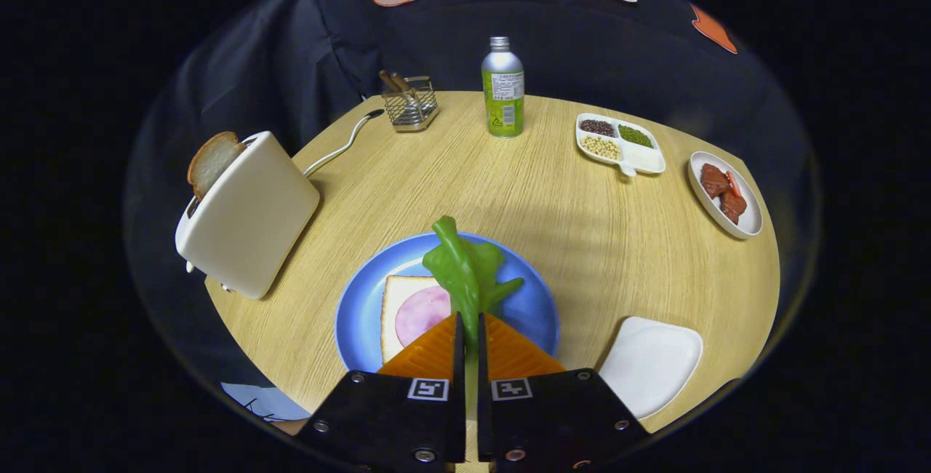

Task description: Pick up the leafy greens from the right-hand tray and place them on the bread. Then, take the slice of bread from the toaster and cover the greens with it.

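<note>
My gripper [470,322] is shut on the leafy greens [465,269], which stick up and forward from between the fingertips. They hang over the blue plate [356,313]. On that plate lies a slice of bread [396,295] with a pink round of ham [422,313] on top, just left of the fingertips. A white toaster [251,215] stands to the left of the plate with a second slice of bread [211,160] poking out of its slot. The white tray [651,360] to the right of the fingers holds nothing.
A green and silver bottle [502,91] stands at the table's far side, a wire holder [411,103] to its left. A divided dish of beans [620,142] and a dish of red pieces [725,193] sit far right. The toaster cord [342,145] runs back.
</note>
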The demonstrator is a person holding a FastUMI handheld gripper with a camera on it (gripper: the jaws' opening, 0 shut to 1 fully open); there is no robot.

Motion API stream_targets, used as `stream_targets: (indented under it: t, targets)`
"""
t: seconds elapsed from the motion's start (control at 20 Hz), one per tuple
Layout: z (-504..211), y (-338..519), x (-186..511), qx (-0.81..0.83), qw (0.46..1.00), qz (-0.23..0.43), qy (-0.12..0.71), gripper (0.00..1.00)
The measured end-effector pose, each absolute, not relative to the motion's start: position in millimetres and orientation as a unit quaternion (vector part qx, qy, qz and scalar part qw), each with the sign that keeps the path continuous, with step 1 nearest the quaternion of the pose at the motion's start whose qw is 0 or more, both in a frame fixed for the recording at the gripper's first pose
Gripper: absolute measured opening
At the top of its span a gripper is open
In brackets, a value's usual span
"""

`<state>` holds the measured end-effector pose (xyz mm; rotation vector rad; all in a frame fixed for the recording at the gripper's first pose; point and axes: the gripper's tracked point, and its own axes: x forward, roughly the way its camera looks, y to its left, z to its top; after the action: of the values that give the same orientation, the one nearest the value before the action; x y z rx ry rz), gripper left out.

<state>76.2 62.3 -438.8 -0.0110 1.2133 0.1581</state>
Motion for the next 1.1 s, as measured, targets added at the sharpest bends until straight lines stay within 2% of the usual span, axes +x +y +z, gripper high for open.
stream_targets:
  t: [0.3, 0.5, 0.65, 0.9, 1.1]
  targets:
    - [-453.9, 85.4, 69.5, -0.019, 0.805, 0.086, 0.587, 0.12]
    - [-450.3, 89.3, 70.5, -0.021, 0.804, 0.085, 0.589, 0.23]
    - [-439.8, 86.4, 78.0, -0.02, 0.811, 0.073, 0.581, 0.36]
    - [-398.6, 106.0, 101.2, -0.017, 0.831, 0.083, 0.55, 0.45]
    - [-364.0, 134.6, 117.5, -0.007, 0.839, 0.094, 0.536, 0.57]
